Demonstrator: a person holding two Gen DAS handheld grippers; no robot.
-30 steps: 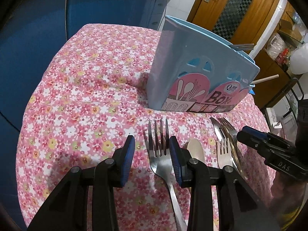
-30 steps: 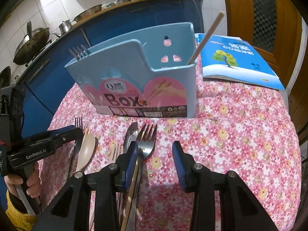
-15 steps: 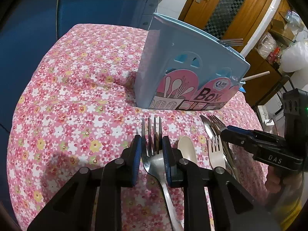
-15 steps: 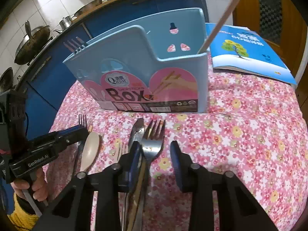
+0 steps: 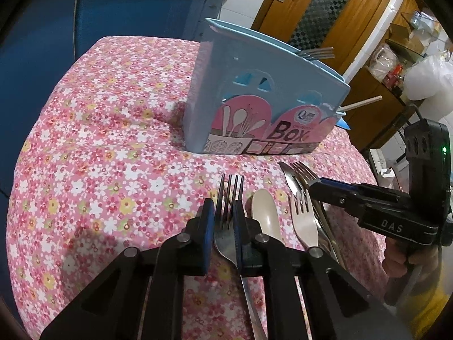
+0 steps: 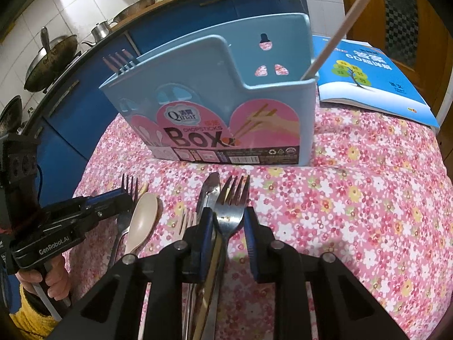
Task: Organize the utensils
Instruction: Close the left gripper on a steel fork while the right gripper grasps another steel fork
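Your left gripper (image 5: 223, 223) has closed since a second ago: its blue fingers (image 5: 208, 226), then spread wide on either side of the steel fork (image 5: 228, 212), now press against both edges of that fork's head. The fork lies flat on the desk (image 5: 113, 155), tines pointing at the box (image 5: 254, 107), just in front of the box's near-left corner. It has not lifted; only the gap has gone.

Your right gripper (image 6: 228, 235) has narrowed too. A second ago its fingers (image 6: 250, 238) stood well apart, with the second fork (image 6: 230, 209) near the left one. Now they bracket that fork's neck closely, with the left finger sitting over the knife (image 6: 209, 195) and the bundle of handles beside it. You cannot tell whether both pads have reached the metal; a thin gap seems to remain on the right side. This fork also lies on the desk, tines toward the box's front label.

Between the two forks, in front of the box, the beige spoon (image 5: 264, 212) and the beige fork (image 5: 304, 223) lie where they were, side by side.

The box stands upright in the same place on the desk. Fork tines (image 6: 119, 59) poke above its left compartment, and a chopstick (image 6: 337, 31) leans out of its right one. A blue book (image 6: 373, 79) lies to the right of the box.
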